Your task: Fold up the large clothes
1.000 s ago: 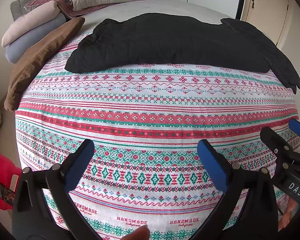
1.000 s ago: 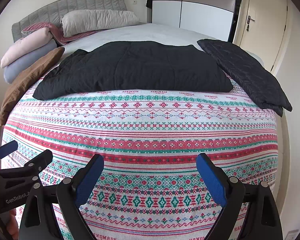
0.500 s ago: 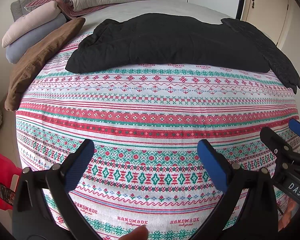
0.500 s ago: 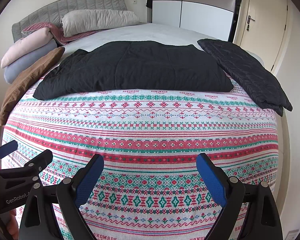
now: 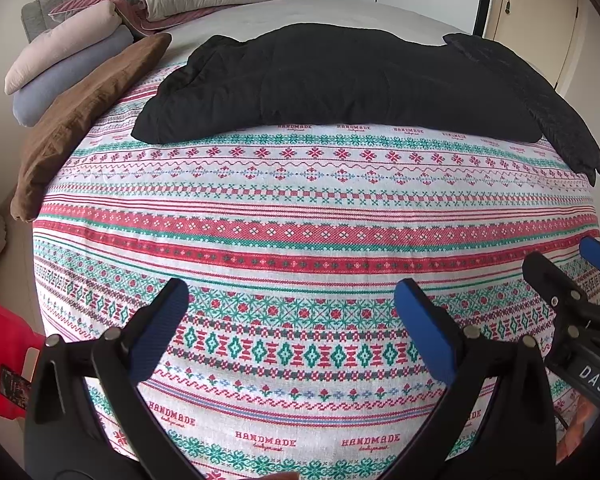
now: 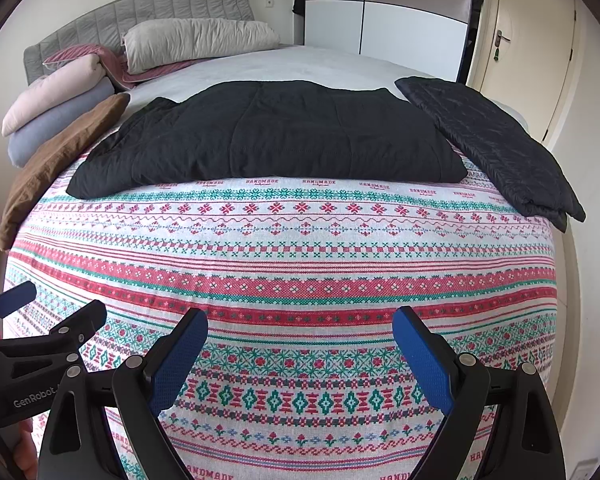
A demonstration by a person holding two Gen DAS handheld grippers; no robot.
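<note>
A black quilted jacket (image 5: 340, 84) (image 6: 276, 132) lies flat across the far half of the patterned bedspread (image 5: 300, 216) (image 6: 284, 248), one sleeve (image 6: 496, 148) stretched toward the right edge. My left gripper (image 5: 292, 300) hangs open over the near part of the bedspread, well short of the jacket, nothing between its blue pads. My right gripper (image 6: 300, 328) is likewise open above the bedspread's near part. Each gripper shows at the edge of the other's view: the right one (image 5: 568, 280) and the left one (image 6: 48, 312).
Rolled pillows (image 6: 56, 108) and a brown cushion (image 5: 88, 112) line the left side of the bed. A grey headboard (image 6: 140, 8) stands behind, a wardrobe (image 6: 388, 20) and a door (image 6: 528, 48) at the back right. A red object (image 5: 4, 360) sits low left.
Both grippers have stayed open. The left wrist view has crept very slightly; the jacket and bedspread have not moved.
</note>
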